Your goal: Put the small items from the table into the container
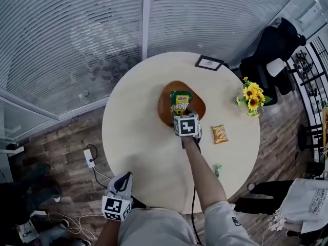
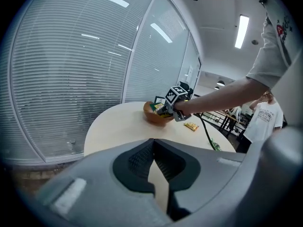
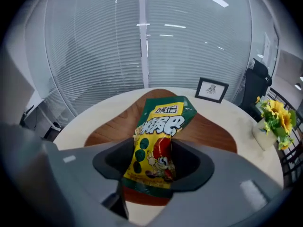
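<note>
A brown wooden bowl (image 1: 164,109) sits in the middle of the round cream table (image 1: 133,137). My right gripper (image 1: 181,114) hangs over the bowl's near rim, shut on a green and yellow snack packet (image 1: 180,100). In the right gripper view the packet (image 3: 158,145) stands upright between the jaws above the bowl (image 3: 208,129). My left gripper (image 1: 124,178) stays low at the table's near left edge, jaws together and empty. From the left gripper view (image 2: 152,160) the bowl (image 2: 154,115) lies far ahead.
An orange snack packet (image 1: 220,134) lies right of the bowl, and a small green packet (image 1: 218,170) sits near the table's front right edge. A picture frame (image 1: 209,63) stands at the back, a sunflower vase (image 1: 252,99) at the right. A black chair (image 1: 277,50) is behind.
</note>
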Demonstrator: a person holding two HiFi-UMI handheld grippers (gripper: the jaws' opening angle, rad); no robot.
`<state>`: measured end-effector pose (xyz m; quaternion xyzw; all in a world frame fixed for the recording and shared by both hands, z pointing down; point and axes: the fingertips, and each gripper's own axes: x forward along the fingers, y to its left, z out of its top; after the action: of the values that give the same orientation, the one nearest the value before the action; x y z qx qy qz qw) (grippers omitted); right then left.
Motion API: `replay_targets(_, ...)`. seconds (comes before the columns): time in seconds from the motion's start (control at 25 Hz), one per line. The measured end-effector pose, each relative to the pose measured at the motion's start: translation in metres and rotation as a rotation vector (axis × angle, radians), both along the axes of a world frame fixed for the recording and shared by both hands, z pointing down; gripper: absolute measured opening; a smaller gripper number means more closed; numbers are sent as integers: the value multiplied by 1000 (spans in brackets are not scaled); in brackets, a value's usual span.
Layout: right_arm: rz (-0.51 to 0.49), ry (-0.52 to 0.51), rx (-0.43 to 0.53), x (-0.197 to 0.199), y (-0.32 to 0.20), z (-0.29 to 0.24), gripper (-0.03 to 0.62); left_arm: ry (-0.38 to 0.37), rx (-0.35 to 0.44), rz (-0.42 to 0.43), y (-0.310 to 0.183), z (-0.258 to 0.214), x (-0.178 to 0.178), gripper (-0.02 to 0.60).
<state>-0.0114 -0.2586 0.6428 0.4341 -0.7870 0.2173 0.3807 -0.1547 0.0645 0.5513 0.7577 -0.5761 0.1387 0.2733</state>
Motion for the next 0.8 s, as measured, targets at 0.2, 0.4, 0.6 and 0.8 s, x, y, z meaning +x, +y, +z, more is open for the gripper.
replay_targets(0.2, -3, 47, -34, 3, -7, 22, 256, -1, -6, -12, -5, 1, -5, -5)
replay_targets(0.4, -7, -3, 40, 1, -2, -1, 230, -5, 5, 5, -13, -1, -2, -5)
replay_targets(0.6, 29, -137, 170, 33, 35, -49, 40, -4, 42, 46, -25, -12, 15, -5)
replay_targets(0.8, 38, -192, 225, 92, 112, -67, 3, 2, 86, 114, -38, -23, 45, -5)
